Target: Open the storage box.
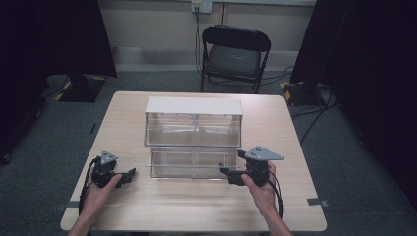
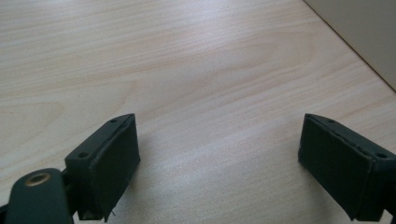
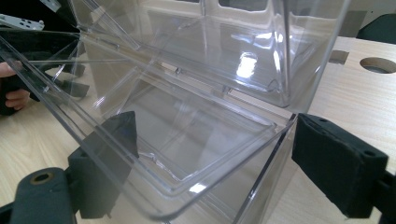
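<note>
A clear plastic two-tier bin with a white top stands in the middle of the wooden table. My right gripper is at the bin's lower front right corner. In the right gripper view its jaws stand wide open on either side of the lower tier's clear front corner; the left one shows through the plastic. Both tiers look empty. My left gripper rests low over the table, left of the bin. It is open with only bare wood between its jaws.
A black folding chair stands beyond the far edge of the table. Dark curtains hang on both sides. Cables run across the grey floor at the right. The other hand and its gripper show through the plastic in the right gripper view.
</note>
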`<state>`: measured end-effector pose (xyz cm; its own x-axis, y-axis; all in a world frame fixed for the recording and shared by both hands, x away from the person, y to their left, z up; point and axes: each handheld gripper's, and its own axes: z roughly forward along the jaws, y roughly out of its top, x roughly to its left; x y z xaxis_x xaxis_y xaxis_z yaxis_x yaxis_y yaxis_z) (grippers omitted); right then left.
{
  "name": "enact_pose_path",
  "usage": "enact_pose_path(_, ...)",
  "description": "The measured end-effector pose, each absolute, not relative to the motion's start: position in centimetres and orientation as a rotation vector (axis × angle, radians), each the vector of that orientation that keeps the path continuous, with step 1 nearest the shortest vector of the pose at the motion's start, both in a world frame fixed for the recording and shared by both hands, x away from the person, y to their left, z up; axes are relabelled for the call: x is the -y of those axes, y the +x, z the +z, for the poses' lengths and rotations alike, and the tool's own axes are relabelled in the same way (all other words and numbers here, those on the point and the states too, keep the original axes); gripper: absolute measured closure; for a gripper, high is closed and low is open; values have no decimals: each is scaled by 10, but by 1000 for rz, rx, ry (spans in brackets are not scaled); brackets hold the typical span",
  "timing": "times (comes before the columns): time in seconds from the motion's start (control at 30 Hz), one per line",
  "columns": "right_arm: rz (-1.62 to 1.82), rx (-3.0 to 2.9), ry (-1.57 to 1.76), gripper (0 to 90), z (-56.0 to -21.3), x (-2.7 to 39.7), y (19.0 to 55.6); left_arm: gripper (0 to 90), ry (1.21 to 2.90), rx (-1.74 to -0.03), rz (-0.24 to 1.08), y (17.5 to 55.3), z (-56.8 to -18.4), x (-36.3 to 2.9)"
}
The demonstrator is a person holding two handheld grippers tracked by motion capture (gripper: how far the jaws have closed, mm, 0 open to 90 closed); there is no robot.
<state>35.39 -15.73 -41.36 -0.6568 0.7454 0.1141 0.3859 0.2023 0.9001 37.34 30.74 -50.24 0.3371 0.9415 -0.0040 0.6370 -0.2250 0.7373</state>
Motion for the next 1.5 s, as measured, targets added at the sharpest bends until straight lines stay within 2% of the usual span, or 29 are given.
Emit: enact_pose_path(1.5,1473,-2119,1050,137,-404,159,359,119,1955,-1380,602,373,-502,-307)
